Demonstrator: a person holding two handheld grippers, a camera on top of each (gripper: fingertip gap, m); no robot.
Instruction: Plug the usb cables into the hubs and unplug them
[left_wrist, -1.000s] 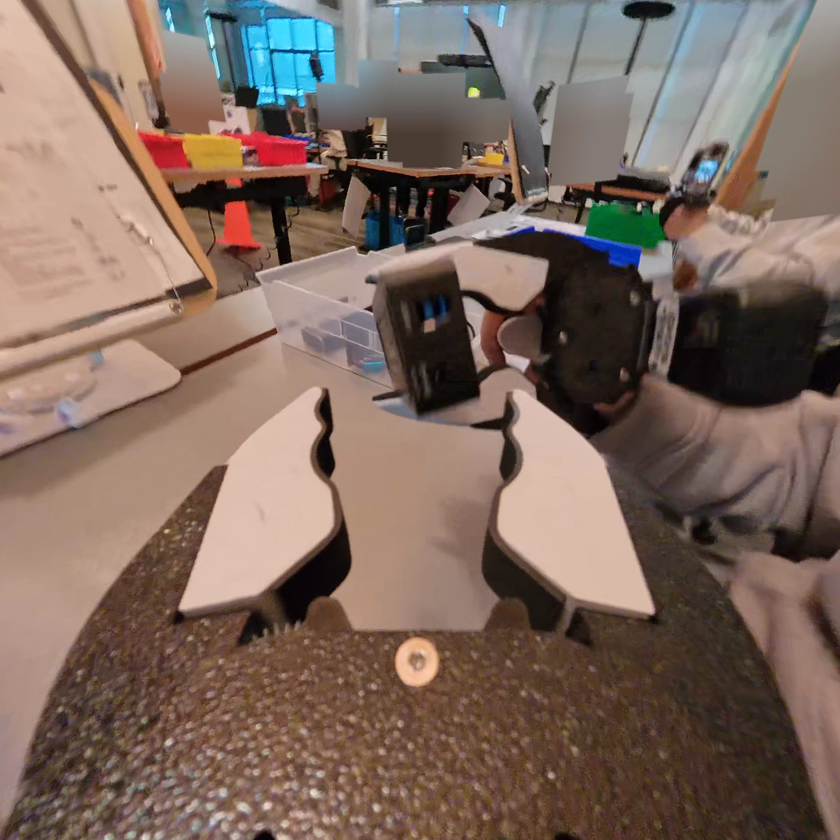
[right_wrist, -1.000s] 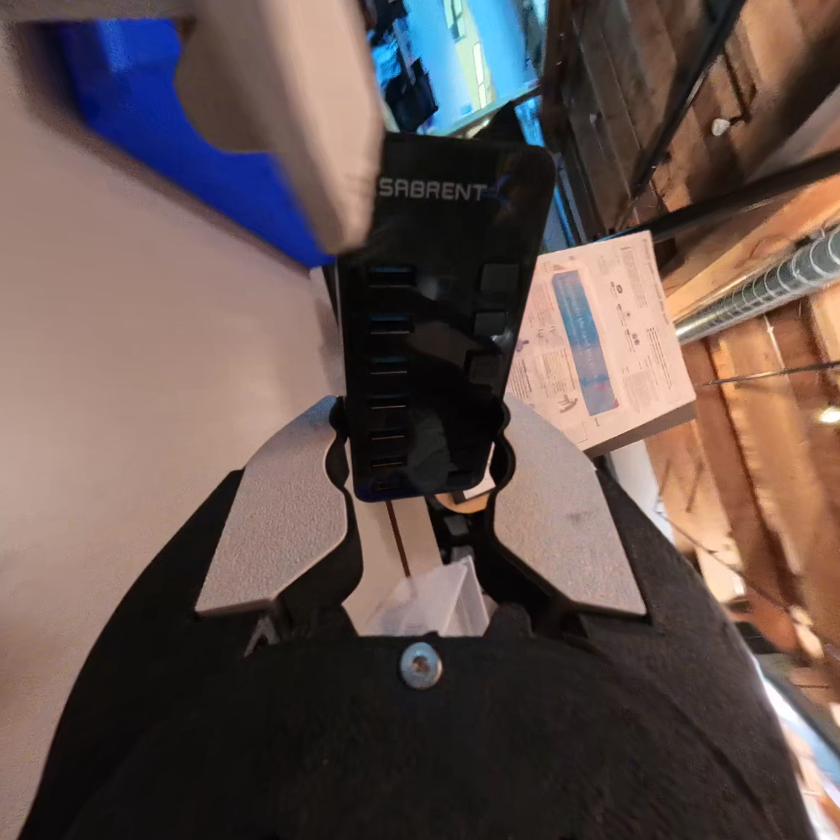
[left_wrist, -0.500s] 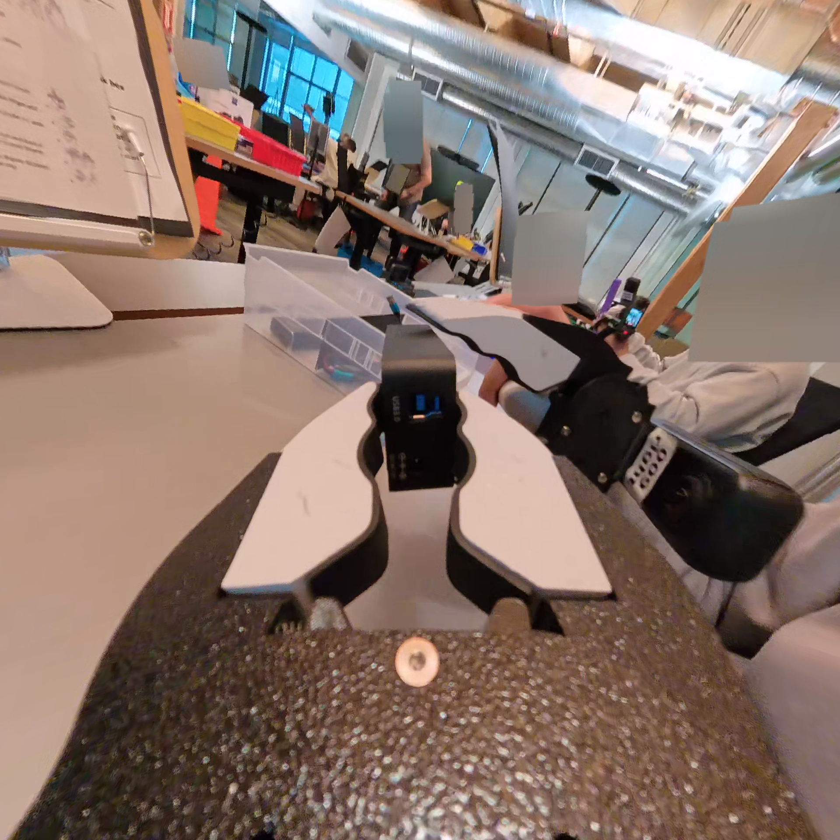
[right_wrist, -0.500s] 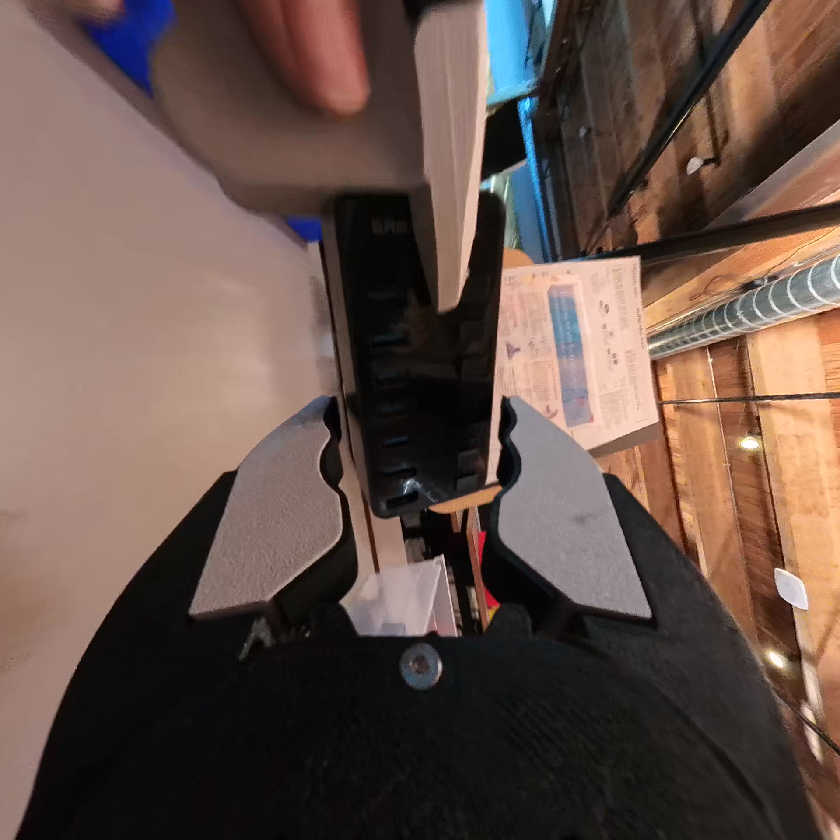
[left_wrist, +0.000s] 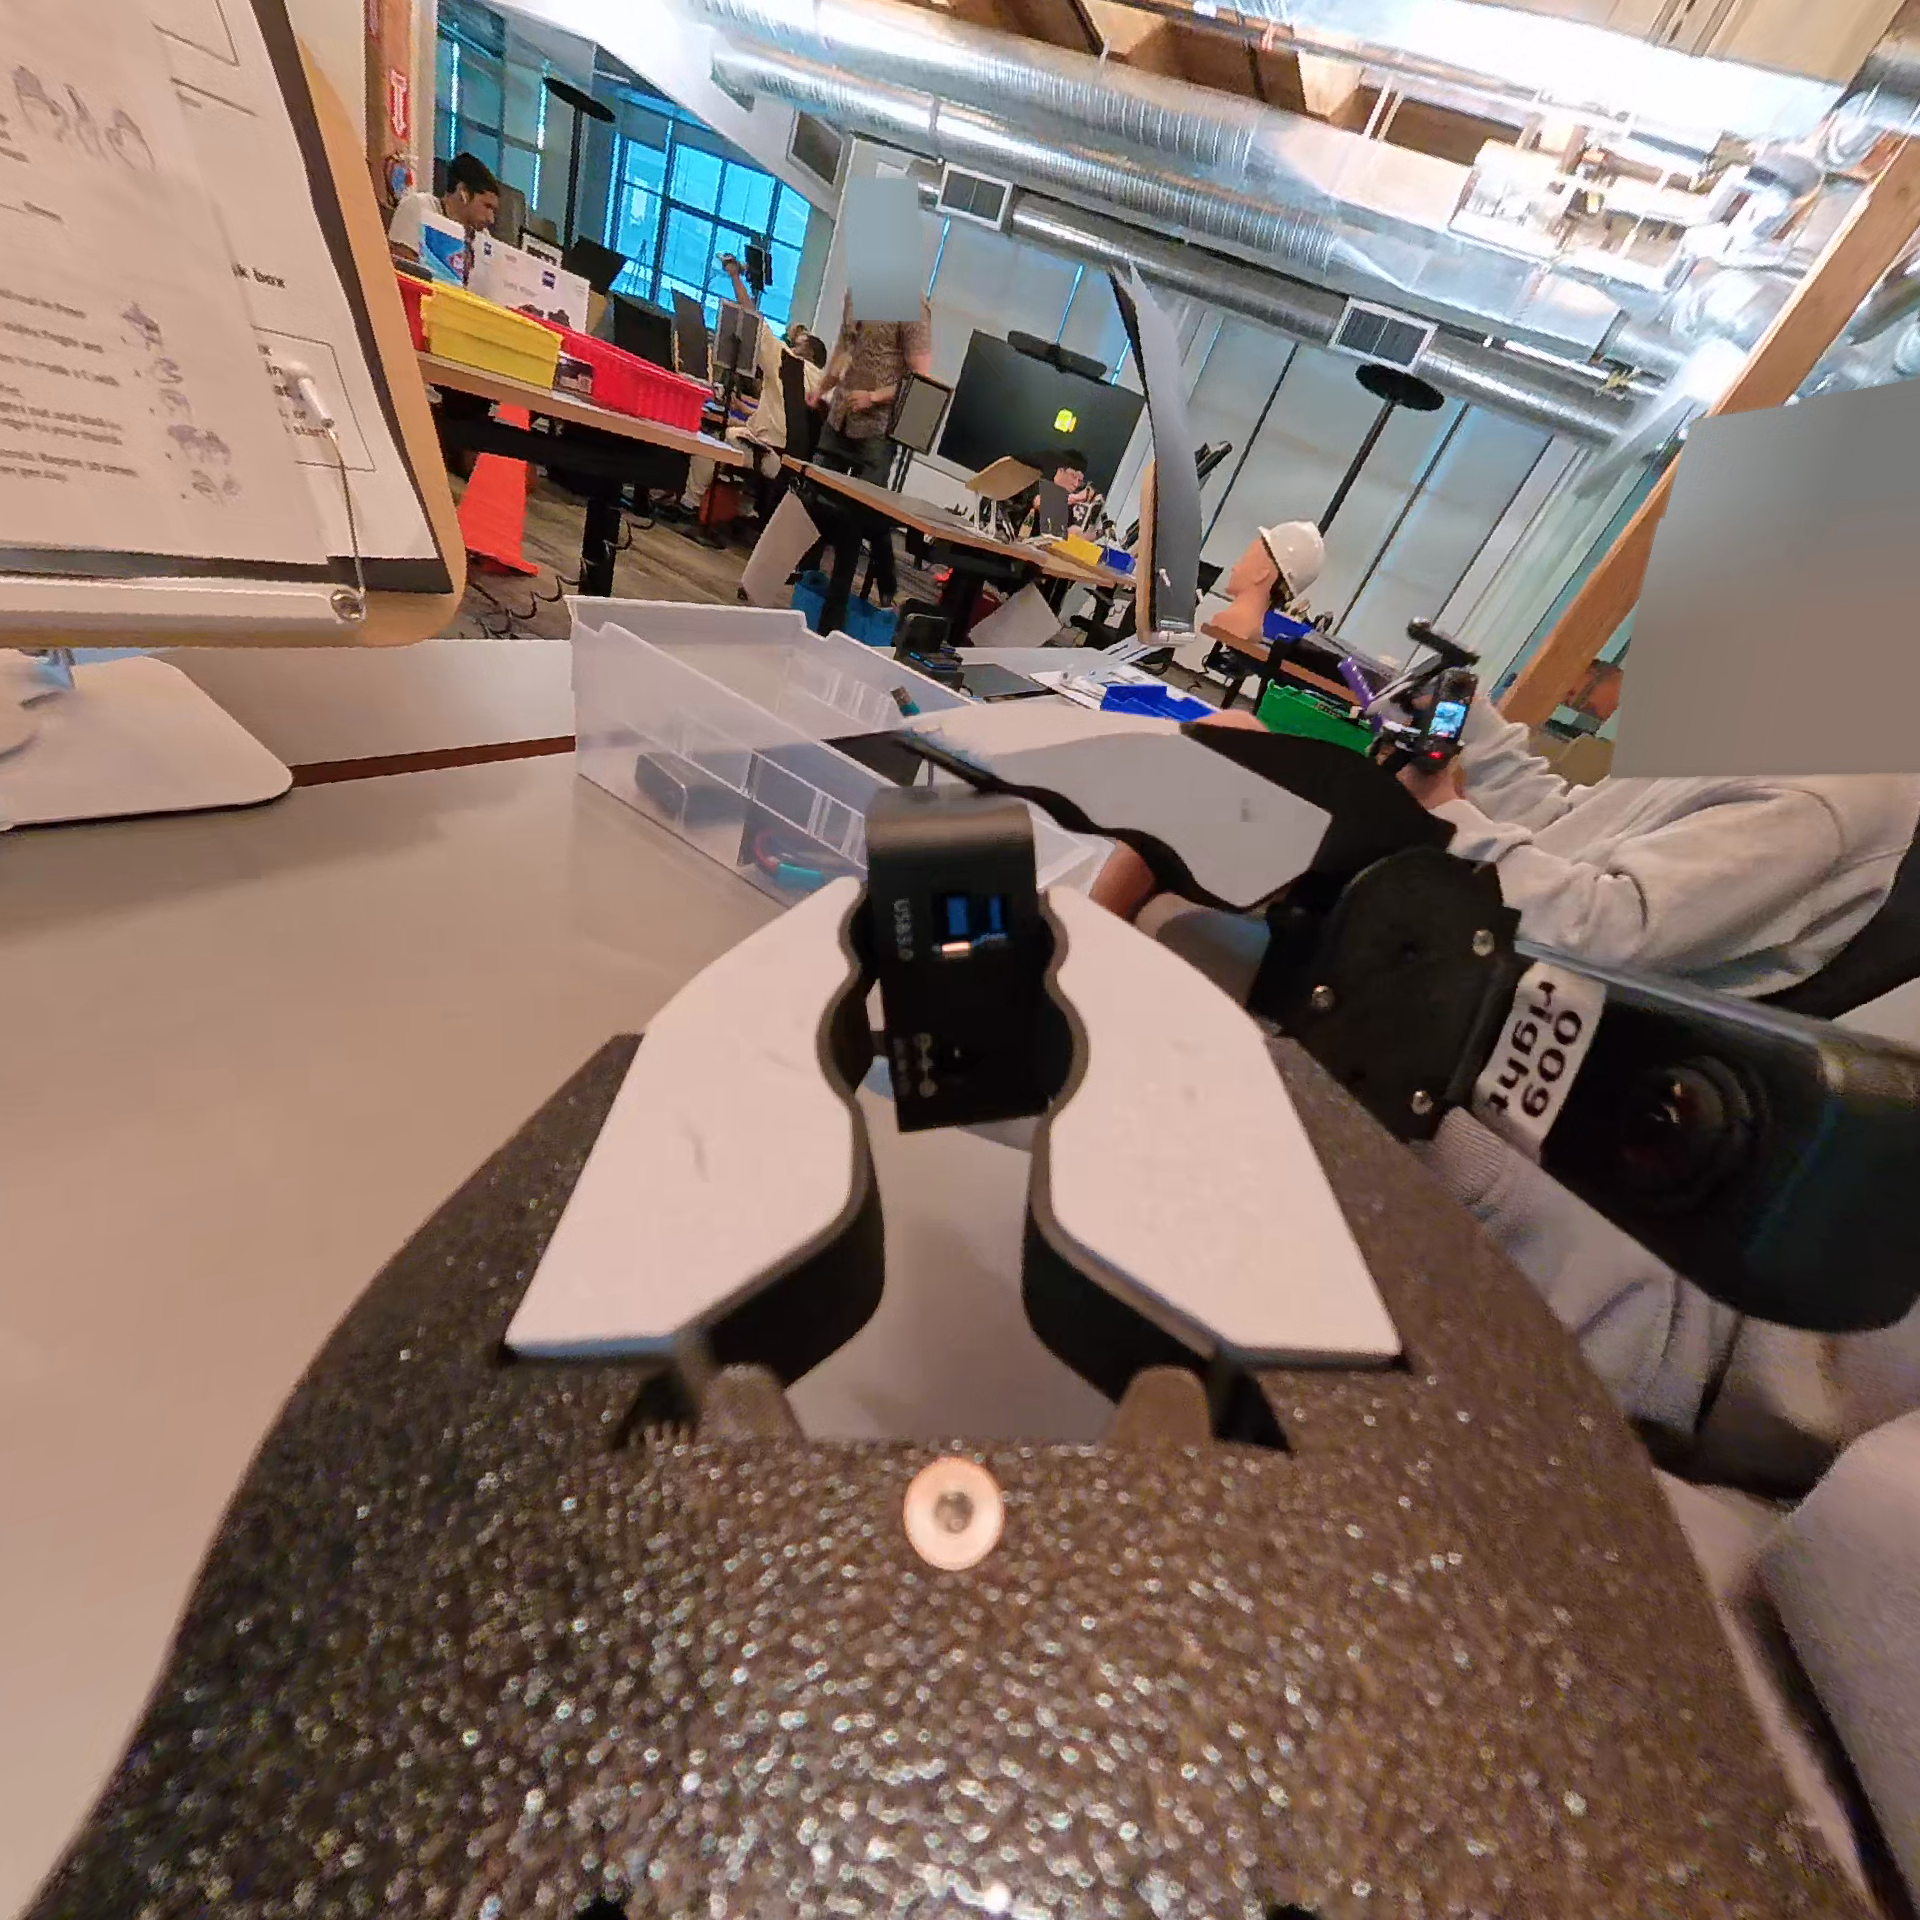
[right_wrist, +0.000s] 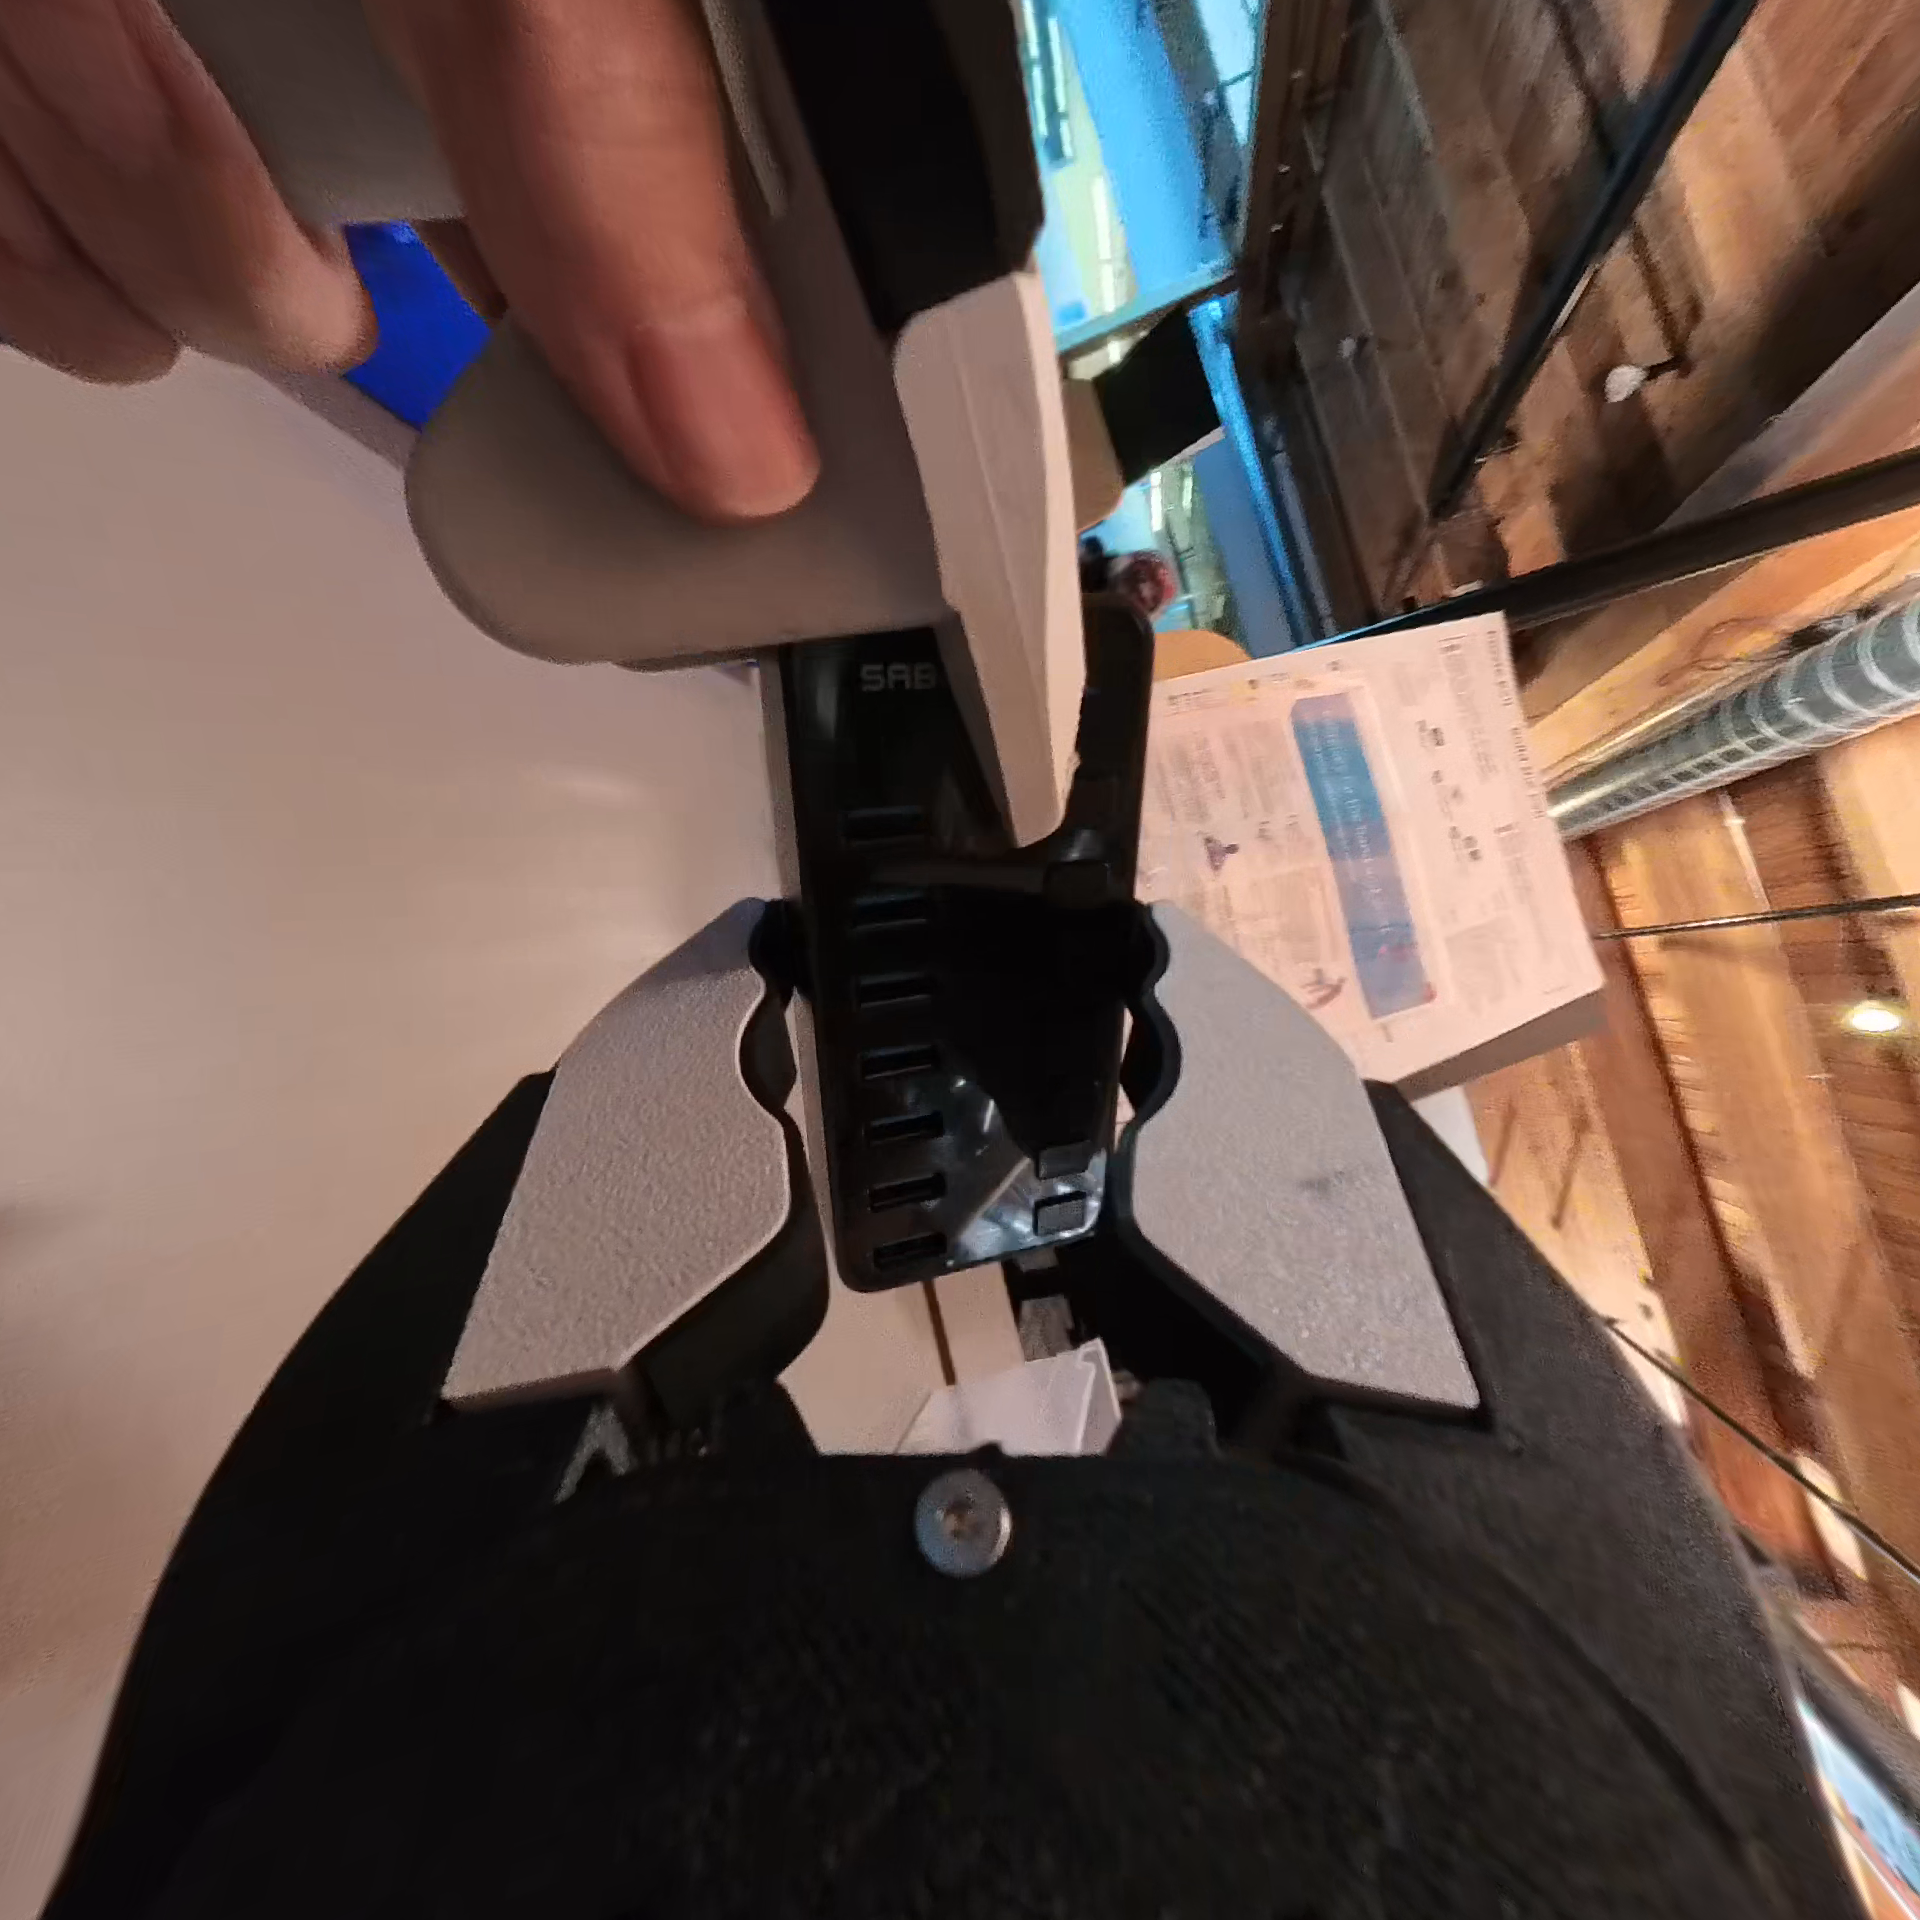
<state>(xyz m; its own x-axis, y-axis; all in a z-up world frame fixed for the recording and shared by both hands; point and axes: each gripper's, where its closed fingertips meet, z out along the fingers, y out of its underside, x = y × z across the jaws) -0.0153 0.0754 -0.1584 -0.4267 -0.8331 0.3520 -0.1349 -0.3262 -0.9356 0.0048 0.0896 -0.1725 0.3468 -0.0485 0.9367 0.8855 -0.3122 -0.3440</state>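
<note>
A black USB hub (left_wrist: 961, 977) with a blue port on its end is held in the air over the grey table (left_wrist: 312, 987). My left gripper (left_wrist: 956, 935) is shut on its narrow end, with both pads pressed on its sides. In the right wrist view the same hub (right_wrist: 935, 1039) shows its row of ports, and my right gripper (right_wrist: 961, 997) is shut across its width near the other end. The left gripper's fingers (right_wrist: 997, 582) clamp the hub's far end there, with a person's hand on them. The right gripper's upper finger (left_wrist: 1143, 805) lies over the hub's top. No cable is plugged into the ports that show.
A clear compartment tray (left_wrist: 727, 707) with black hubs and red and teal cables stands just behind the hub. A document stand (left_wrist: 156, 312) with its white base (left_wrist: 135, 748) is at the left. A person's grey sleeve (left_wrist: 1662, 873) is at the right. A printed sheet (right_wrist: 1371, 831) stands beyond the hub.
My left gripper went from open to shut on the hub's end and tilted up. The right pads stood briefly slack around the hub and now press on it again.
</note>
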